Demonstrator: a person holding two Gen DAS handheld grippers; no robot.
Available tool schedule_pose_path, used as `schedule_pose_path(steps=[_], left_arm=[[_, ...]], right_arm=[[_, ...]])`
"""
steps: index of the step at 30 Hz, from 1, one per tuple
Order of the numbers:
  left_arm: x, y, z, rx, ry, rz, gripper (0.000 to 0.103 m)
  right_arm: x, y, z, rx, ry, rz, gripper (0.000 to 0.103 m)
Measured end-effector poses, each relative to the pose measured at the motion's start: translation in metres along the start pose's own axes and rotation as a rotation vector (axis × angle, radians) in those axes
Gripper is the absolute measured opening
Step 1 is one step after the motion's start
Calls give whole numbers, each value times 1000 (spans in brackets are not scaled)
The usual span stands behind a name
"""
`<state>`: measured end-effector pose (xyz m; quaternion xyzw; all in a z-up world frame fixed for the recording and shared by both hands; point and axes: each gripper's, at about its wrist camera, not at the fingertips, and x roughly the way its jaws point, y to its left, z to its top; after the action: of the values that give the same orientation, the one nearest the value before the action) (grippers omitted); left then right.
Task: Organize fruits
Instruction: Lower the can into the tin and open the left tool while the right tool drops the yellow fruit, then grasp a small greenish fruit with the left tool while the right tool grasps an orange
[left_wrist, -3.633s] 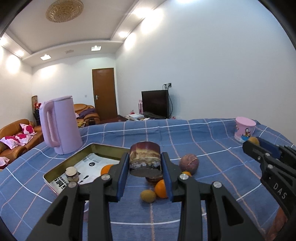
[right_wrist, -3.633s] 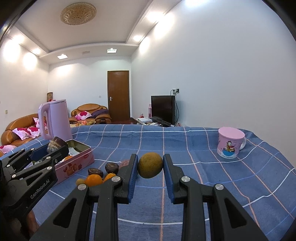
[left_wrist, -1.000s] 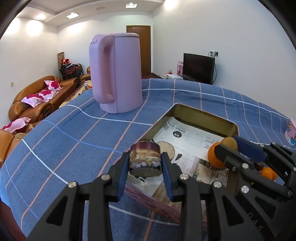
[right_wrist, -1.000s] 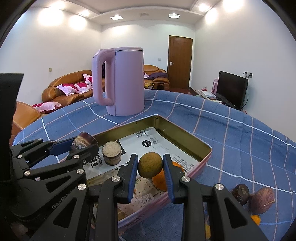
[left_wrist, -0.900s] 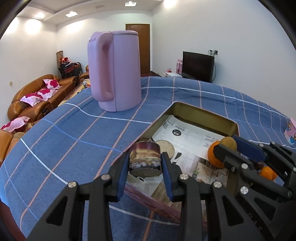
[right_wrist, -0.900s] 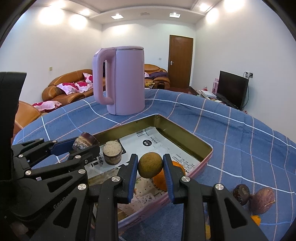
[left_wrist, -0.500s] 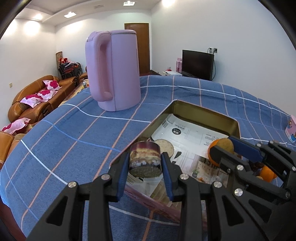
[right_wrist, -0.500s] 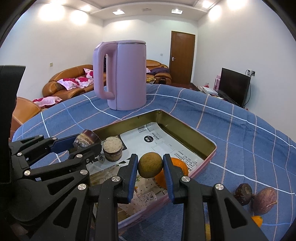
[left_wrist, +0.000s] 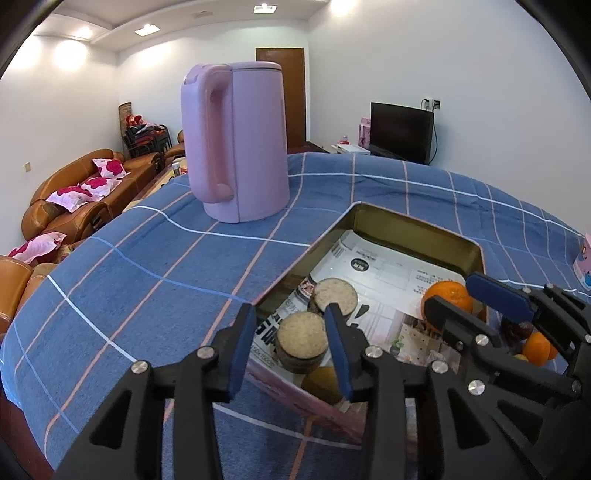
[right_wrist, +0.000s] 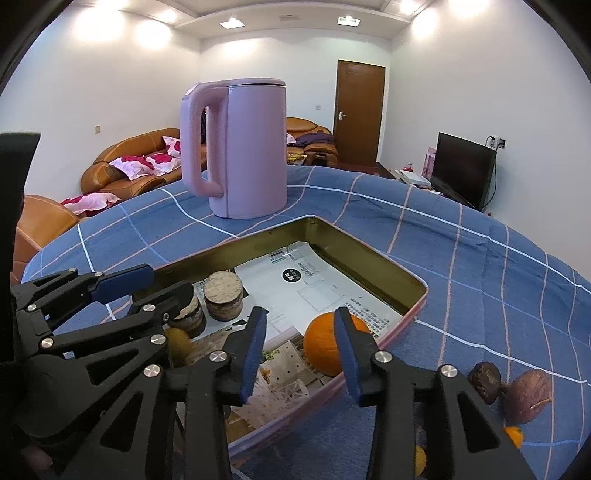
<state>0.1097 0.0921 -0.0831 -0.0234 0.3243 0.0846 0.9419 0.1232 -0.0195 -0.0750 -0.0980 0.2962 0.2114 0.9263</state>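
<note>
A gold-lined tin tray (left_wrist: 413, 221) (right_wrist: 369, 254) with pink sides lies on the blue checked cloth, paper inside. My left gripper (left_wrist: 291, 347) is open above its near corner; a cut sugarcane piece (left_wrist: 301, 345) stands in the tray between the fingers, a second piece (left_wrist: 334, 293) behind it. A brown kiwi (left_wrist: 321, 382) (right_wrist: 177, 341) lies beside them. My right gripper (right_wrist: 299, 349) is open and empty over the tray, an orange (right_wrist: 327, 343) (left_wrist: 447, 293) below it. The left gripper (right_wrist: 140, 288) shows at the left of the right wrist view.
A tall pink kettle (left_wrist: 236, 140) (right_wrist: 238, 147) stands behind the tray. Two dark passion fruits (right_wrist: 509, 384) and small oranges (left_wrist: 535, 347) lie on the cloth right of the tray. A pink cup (left_wrist: 583, 266) is at the far right. Sofas lie beyond the table's left edge.
Both grippers have opened. The left one let go of the sugarcane piece, which now stands in the tray; the right one let go of the kiwi, which now lies in the tray.
</note>
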Motion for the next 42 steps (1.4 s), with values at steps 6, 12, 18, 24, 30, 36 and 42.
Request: schedule_pose_path(steps=[6, 12, 18, 24, 30, 36, 42], left_arm=[[-4, 1, -1, 0, -7, 1, 47], [-11, -5, -2, 9, -22, 2, 63], [-28, -24, -1, 43, -53, -33, 70], [-43, -48, -3, 74, -82, -69, 74], [-46, -82, -9, 129, -76, -95, 74], [-49, -110, -17, 203, -74, -122, 74], [-48, -116, -23, 230, -60, -146, 74]], right_arm=[[-5, -4, -1, 19, -17, -13, 49], [-18, -13, -4, 43, -50, -39, 54], [-47, -34, -14, 63, -74, -70, 59], [-87, -81, -38, 117, -78, -187, 60], [-100, -126, -64, 226, -25, -281, 61], [-88, -129, -66, 245, 25, -243, 61], [-68, -129, -66, 270, 106, -182, 61]])
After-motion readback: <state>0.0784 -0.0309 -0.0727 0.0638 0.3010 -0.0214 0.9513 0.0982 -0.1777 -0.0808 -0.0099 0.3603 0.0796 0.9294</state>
